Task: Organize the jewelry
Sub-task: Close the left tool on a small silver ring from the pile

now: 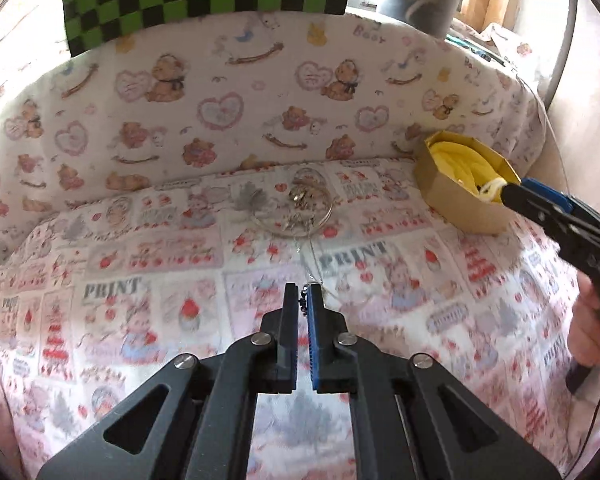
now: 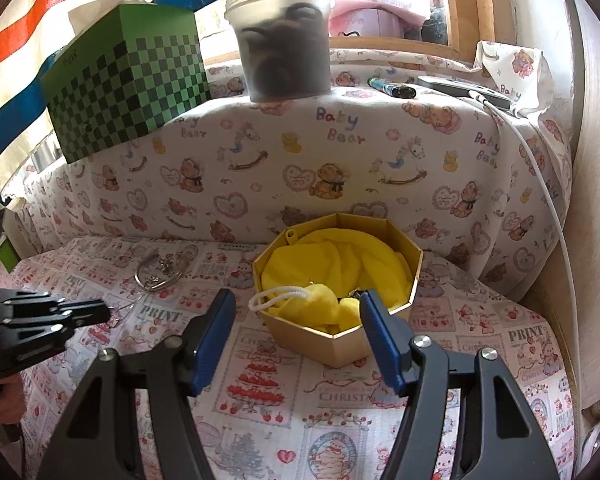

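My left gripper [image 1: 303, 300] is shut on a dark beaded chain [image 1: 301, 305] just above the printed cloth. A thin silver chain [image 1: 310, 252] runs from it back to the jewelry pile [image 1: 302, 204], a metal bangle ringing small trinkets. That pile [image 2: 160, 272] also shows left of centre in the right wrist view, beyond the left gripper [image 2: 100, 314]. A gold octagonal box [image 2: 340, 344] holds a yellow pouch [image 2: 340, 264] with a white cord loop [image 2: 268, 296]. My right gripper [image 2: 298, 312] stands open over the box's near left corner, one pad outside, the other above the pouch.
A raised ledge draped in teddy-bear cloth [image 2: 300, 168] backs the work area. On it stand a green checkered box [image 2: 128, 92], a plastic jar [image 2: 284, 44], pens [image 2: 392, 87] and a phone with a white cable [image 2: 468, 90]. A hand [image 1: 588, 332] holds the right gripper's handle.
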Tool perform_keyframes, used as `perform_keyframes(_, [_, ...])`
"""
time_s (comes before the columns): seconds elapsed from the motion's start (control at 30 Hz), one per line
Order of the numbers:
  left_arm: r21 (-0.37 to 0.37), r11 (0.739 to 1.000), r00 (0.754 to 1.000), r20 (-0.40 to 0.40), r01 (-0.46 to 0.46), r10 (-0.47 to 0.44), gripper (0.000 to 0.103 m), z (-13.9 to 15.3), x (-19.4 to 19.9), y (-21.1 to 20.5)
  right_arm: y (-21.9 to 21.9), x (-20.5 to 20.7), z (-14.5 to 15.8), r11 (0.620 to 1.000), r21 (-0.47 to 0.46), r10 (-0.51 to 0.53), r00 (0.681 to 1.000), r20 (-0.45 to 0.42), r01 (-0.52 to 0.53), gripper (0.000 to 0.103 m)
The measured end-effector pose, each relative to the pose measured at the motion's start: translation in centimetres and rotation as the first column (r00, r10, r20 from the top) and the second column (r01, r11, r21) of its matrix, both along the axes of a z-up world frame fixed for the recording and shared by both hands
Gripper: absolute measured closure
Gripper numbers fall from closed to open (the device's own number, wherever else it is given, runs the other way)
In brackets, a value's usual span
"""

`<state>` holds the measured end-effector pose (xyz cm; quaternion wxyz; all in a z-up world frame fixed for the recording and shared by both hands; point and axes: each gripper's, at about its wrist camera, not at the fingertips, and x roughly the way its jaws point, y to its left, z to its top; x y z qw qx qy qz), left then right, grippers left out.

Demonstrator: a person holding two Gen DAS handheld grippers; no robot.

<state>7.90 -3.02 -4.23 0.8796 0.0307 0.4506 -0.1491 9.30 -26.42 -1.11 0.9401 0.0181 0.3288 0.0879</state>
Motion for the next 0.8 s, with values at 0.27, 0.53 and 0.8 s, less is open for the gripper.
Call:
perform_keyframes(0.27, [0.006, 1.0, 1.0, -0.015, -0.003, 0.003, 0.099, 0.0, -2.1, 1.4, 0.1, 0.1, -0.1, 1.0, -0.008, 0.002, 1.0, -0.007, -0.002, 0.041])
perform_keyframes(0.53, [-0.002, 0.999, 0.999, -0.006, -0.041, 0.041, 0.1, 0.2, -3.8, 2.1, 0.1, 0.1, -0.2, 1.0, -0.01, -0.001, 1.0, -0.017, 0.001, 0.041])
perform_keyframes(0.8, [-0.003, 0.998, 0.997, -0.021, -0.07, 0.07, 0.099, -0.2, -3.4, 3.0, 0.1, 0.0, -0.1, 1.0, -0.007, -0.008, 1.0, -0.015, 0.008, 0.041])
